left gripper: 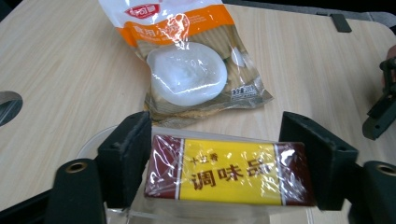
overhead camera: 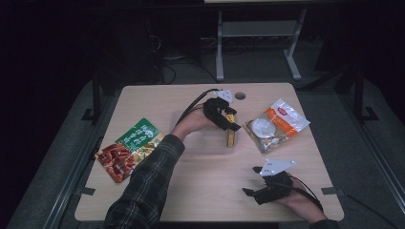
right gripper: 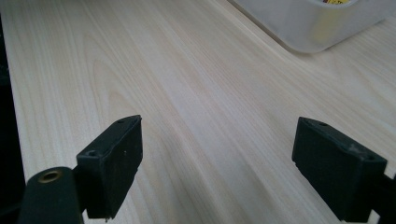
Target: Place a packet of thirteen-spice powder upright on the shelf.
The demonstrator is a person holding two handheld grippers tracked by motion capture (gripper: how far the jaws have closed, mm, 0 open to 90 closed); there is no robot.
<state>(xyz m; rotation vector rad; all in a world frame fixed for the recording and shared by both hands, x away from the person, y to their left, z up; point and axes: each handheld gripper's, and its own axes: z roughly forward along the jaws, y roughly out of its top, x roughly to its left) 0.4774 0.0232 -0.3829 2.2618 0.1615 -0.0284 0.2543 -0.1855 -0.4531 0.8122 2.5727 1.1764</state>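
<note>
Two grippers work a wooden table [overhead camera: 200, 186]. Left gripper [left gripper: 224, 163] straddles a yellow seasoning box [left gripper: 229, 175] over a clear container [overhead camera: 200, 143], jaws spread, apparently releasing. Right gripper [right gripper: 219, 158], at five o'clock, gapes empty. Next, probably: lift away cleanly.

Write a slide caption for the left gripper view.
Left tool straddles a yellow seasoning packet beside an orange-topped snack bag.

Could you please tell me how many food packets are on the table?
3: a green-red packet at left, a yellow-maroon seasoning box at the centre tub, an orange-white bag at right.
</note>
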